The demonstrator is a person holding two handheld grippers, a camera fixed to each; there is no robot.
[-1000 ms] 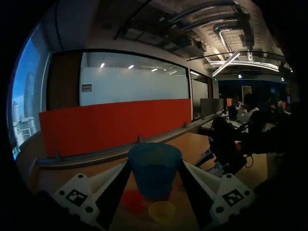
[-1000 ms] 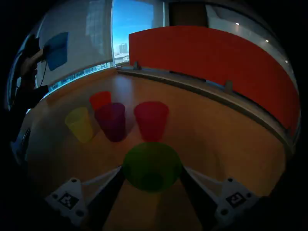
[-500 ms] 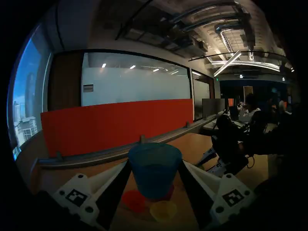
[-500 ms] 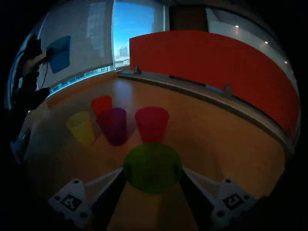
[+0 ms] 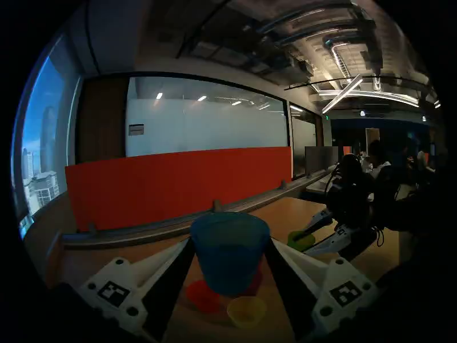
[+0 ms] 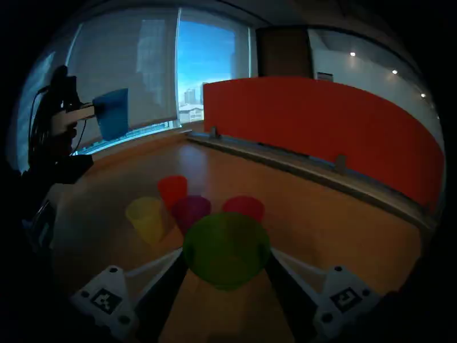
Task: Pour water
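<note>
My left gripper [image 5: 229, 247] is shut on a translucent blue cup [image 5: 229, 257], held upright well above the wooden table [image 5: 285, 214]. Under it stand an orange cup [image 5: 203, 294] and a yellow cup [image 5: 247, 311]. My right gripper [image 6: 226, 251] is shut on a green cup [image 6: 226, 247], tipped so that its mouth faces the camera. Beyond it stand an orange cup [image 6: 172, 190], a yellow cup [image 6: 147, 217], a purple cup [image 6: 191, 210] and a red cup [image 6: 243, 207]. The blue cup [image 6: 113, 113] hangs at upper left in the right gripper view. The green cup [image 5: 301, 239] appears at right in the left gripper view.
A red partition [image 6: 331, 126] on a grey rail [image 6: 297, 163] bounds the table's far side. Windows [image 6: 205, 68] lie behind it. A hand [image 6: 57, 123] holds the left gripper. People sit at desks [image 5: 371, 166] in the background.
My right gripper has risen with the green cup, so the table cups sit lower and closer beneath it. The green cup has come into sight in the left gripper view. The blue cup stays held.
</note>
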